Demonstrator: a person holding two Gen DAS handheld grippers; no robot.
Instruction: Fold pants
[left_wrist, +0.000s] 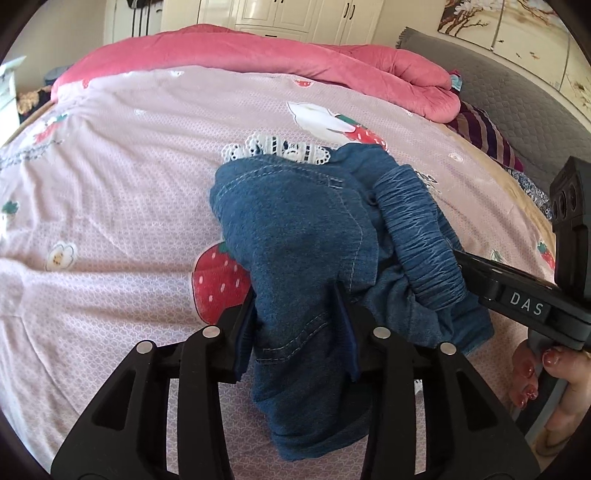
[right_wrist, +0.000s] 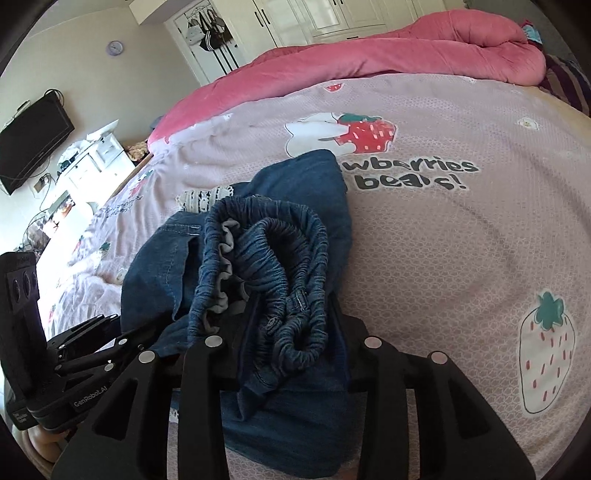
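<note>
Small blue denim pants (left_wrist: 295, 236) with a ruched elastic waistband (left_wrist: 421, 236) and white lace trim (left_wrist: 273, 147) hang bunched just above a pink strawberry-print bed sheet (left_wrist: 110, 192). My left gripper (left_wrist: 295, 314) is shut on a fold of denim beside a seam. My right gripper (right_wrist: 291, 314) is shut on the gathered waistband (right_wrist: 273, 258). The right gripper also shows at the right edge of the left wrist view (left_wrist: 469, 273), and the left gripper at the lower left of the right wrist view (right_wrist: 107, 343). Both hold the pants close together.
A rolled pink quilt (left_wrist: 295, 59) lies along the far side of the bed. A striped pillow (left_wrist: 484, 136) and grey headboard (left_wrist: 517, 88) are at the right. A white dresser (right_wrist: 92, 158) and a wall TV (right_wrist: 33, 140) stand beyond the bed's left edge.
</note>
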